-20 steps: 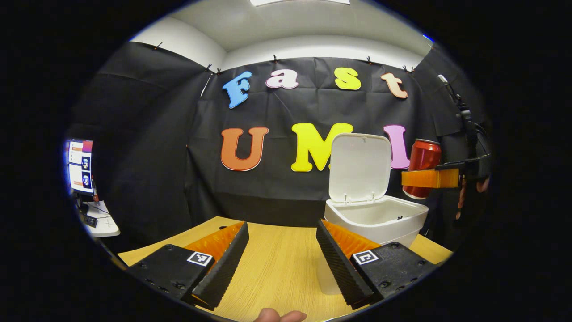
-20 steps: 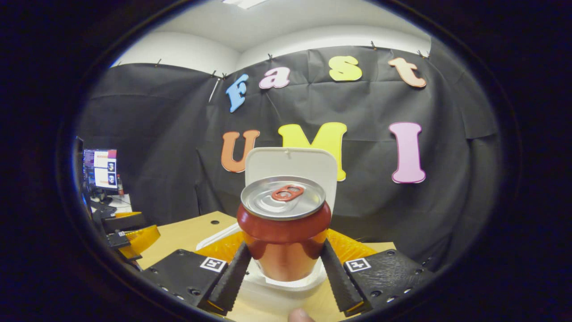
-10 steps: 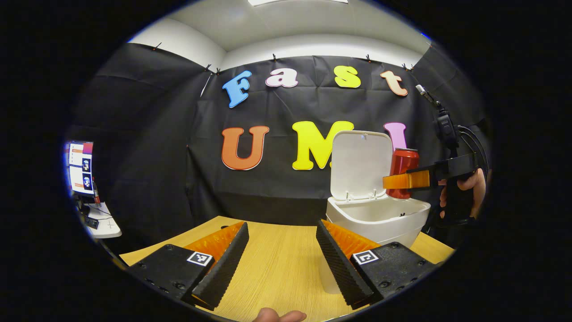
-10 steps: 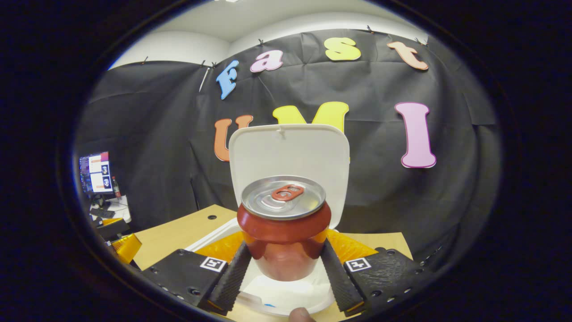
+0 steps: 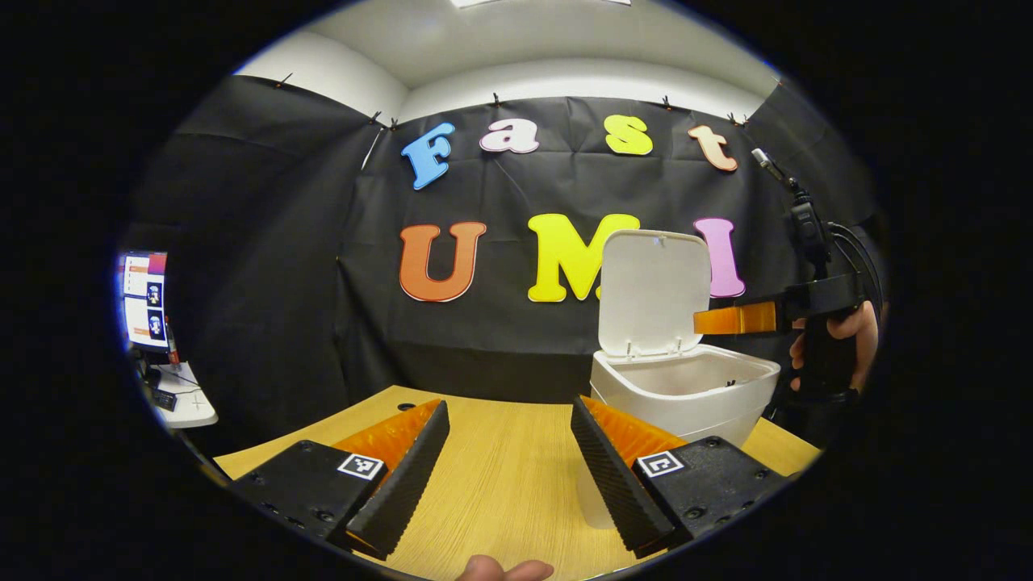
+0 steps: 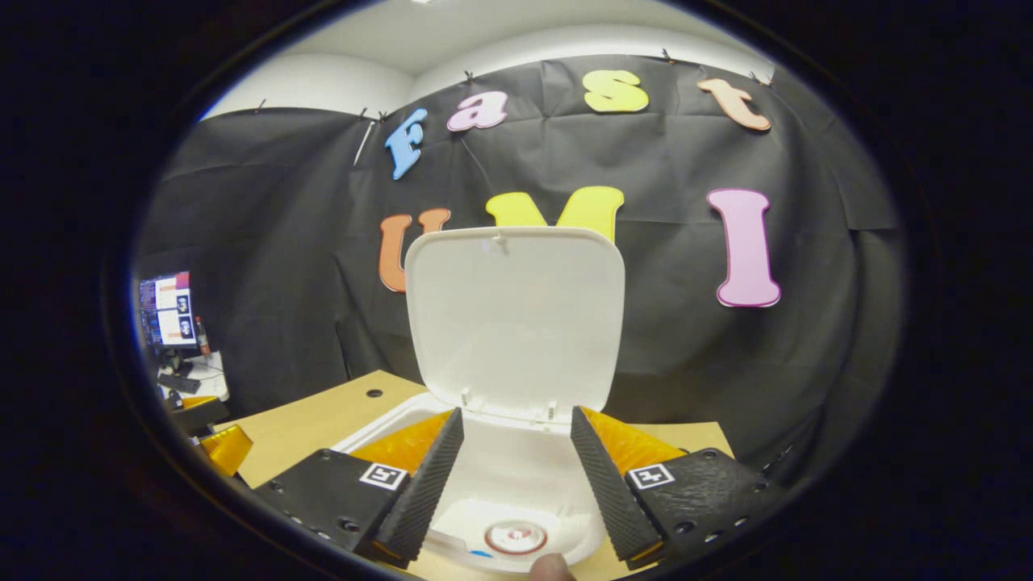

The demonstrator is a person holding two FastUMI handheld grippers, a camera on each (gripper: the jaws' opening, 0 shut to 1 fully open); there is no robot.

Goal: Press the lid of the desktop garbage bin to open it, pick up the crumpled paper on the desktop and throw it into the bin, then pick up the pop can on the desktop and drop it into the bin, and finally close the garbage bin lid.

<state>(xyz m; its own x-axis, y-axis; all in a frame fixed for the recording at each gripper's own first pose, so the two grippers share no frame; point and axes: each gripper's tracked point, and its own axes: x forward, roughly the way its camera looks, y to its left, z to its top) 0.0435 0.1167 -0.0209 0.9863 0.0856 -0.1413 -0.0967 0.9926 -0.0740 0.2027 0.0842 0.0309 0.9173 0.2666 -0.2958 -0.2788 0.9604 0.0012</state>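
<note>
Bin [image 6: 379, 424] stands right under your right gripper [image 6: 515, 468], its lid [image 6: 515, 319] swung up and standing nearly upright at the far rim. Your right fingers are spread wide with nothing between them, held over the open mouth. Down inside the bin, in the right gripper view, you can see the can [image 6: 514, 537] lying at the bottom, its round top with the pull tab facing up at you, framed between the two fingers. A bit of white with a blue mark lies just left of the can; whether that is the paper, you cannot tell from here.

From your left gripper view, the bin [image 5: 686, 395] sits on the table [image 5: 500, 476] toward the right, lid [image 5: 655, 294] raised against the black wall. Your right gripper [image 5: 730, 319] reaches in from the right, level above the bin's rim, and your right hand [image 5: 835, 339] grips its handle beyond the bin. Your left gripper [image 5: 508, 460] hangs low over the table, well apart from the bin's mouth though its right finger overlaps the bin's near side in the picture; its fingers are wide apart and hold nothing. A monitor [image 5: 145, 298] on a side desk shows at the far left.
</note>
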